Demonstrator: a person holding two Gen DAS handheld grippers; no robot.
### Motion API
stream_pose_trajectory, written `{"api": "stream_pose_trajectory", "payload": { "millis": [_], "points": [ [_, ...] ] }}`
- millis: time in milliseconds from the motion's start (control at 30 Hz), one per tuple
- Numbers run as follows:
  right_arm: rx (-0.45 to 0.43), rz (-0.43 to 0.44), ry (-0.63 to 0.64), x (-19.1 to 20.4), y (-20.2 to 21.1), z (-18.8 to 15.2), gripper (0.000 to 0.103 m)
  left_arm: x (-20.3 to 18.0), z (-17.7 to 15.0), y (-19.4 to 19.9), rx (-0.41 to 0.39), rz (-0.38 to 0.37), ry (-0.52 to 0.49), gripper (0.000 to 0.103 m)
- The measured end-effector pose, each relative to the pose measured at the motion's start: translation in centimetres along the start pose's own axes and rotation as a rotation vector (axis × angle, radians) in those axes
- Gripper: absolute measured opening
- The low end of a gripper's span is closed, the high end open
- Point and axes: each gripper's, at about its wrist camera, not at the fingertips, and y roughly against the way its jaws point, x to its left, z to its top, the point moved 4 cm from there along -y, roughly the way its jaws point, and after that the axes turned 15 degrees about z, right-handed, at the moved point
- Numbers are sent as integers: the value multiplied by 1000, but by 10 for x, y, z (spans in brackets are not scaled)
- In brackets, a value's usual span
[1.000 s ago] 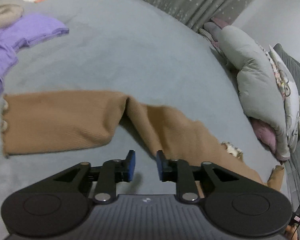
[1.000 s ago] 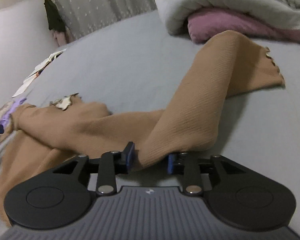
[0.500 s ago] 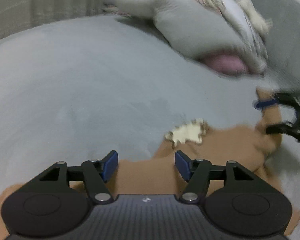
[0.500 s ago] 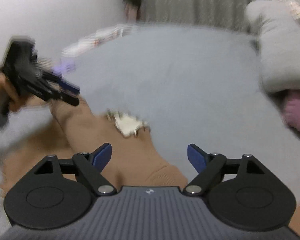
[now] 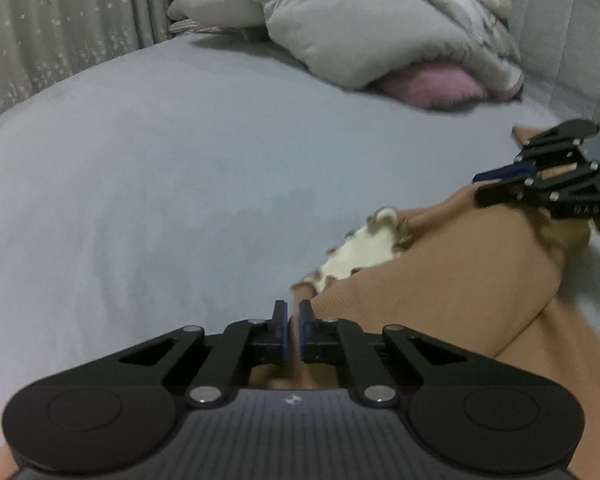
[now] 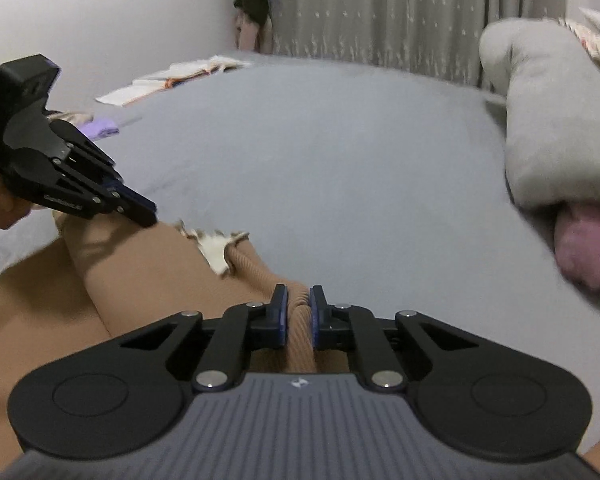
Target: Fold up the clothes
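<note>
The grey bed [image 6: 340, 168] fills both my views and I take it as the landmark; at its far side hangs a grey curtain [image 6: 400, 8] with small pale marks, and a bundled grey duvet [image 5: 360, 28] lies on its far right part with a pink cushion [image 5: 432, 88] showing under it; some open papers [image 6: 172, 80] and a bit of purple cloth [image 6: 100, 130] lie at the far left part of the bed.

The tan garment [image 5: 460, 280] lies on the near part of the bed, close to me; it is a ribbed knit in a brown-tan colour, bunched into thick folds and not flat; a white lace trim [image 5: 360, 252] with a scalloped edge shows at its far edge, toward the middle of the bed.

My right gripper [image 6: 298, 314] is narrowed on a ridge of the ribbed knit, which stands up between the two blue pads; in my left view it is seen at the right, over the garment.

My left gripper [image 5: 293, 330] has its pads almost together at the garment's near edge; tan cloth shows in the narrow gap, so it seems to pinch the fabric.
</note>
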Motion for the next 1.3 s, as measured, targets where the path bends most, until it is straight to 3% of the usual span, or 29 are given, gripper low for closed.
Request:
{"api": "stream_pose_trajectory", "payload": {
  "millis": [200, 267, 333, 433, 500, 600, 633, 733, 833, 933, 1000, 1067, 1100, 1133, 1233, 1300],
  "points": [
    [-27, -120, 120, -1, 10, 11, 12, 13, 7, -1, 21, -73, 55, 4],
    [-50, -153, 166, 2, 15, 12, 12, 22, 6, 1, 41, -101, 101, 12],
    [-84, -226, 237, 5, 20, 15, 12, 41, 8, -4, 38, -61, 196, 40],
    [-105, -298, 243, -10, 15, 28, 12, 52, 12, -14, 51, -62, 260, 45],
    [-63, -320, 282, -15, 3, 31, 12, 41, 23, -23, 38, -87, 235, 56],
    [-5, -346, 330, -22, -12, 34, 12, 24, 39, -35, 7, -75, 178, 69],
    [3, -343, 330, -23, -15, 35, 11, 16, 42, -45, 33, -45, 136, 75],
    [40, -277, 279, -25, -15, 19, 12, -3, 46, -64, 75, 45, 26, 75],
    [140, -220, 249, -31, -12, -9, 16, -24, 46, -74, 92, 48, -91, 77],
    [138, -197, 179, -43, -9, -13, 21, -30, 50, -87, 129, 79, -105, 86],
    [50, -166, 111, -52, -4, 5, 26, -28, 53, -90, 142, 74, -82, 85],
    [-16, -117, 54, -57, -4, 22, 38, -30, 60, -93, 140, 32, -62, 66],
    [-12, -93, 27, -60, -10, 25, 40, -31, 61, -92, 138, 0, -51, 50],
    [6, -67, 0, -63, -18, 28, 41, -32, 61, -92, 137, -13, -47, 36],
    [189, -46, -20, -70, -62, 17, 39, -36, 59, -89, 132, -39, -44, 23],
    [204, -35, -31, -71, -73, 11, 24, -34, 63, -89, 123, -30, -30, 17]
  ]
}}
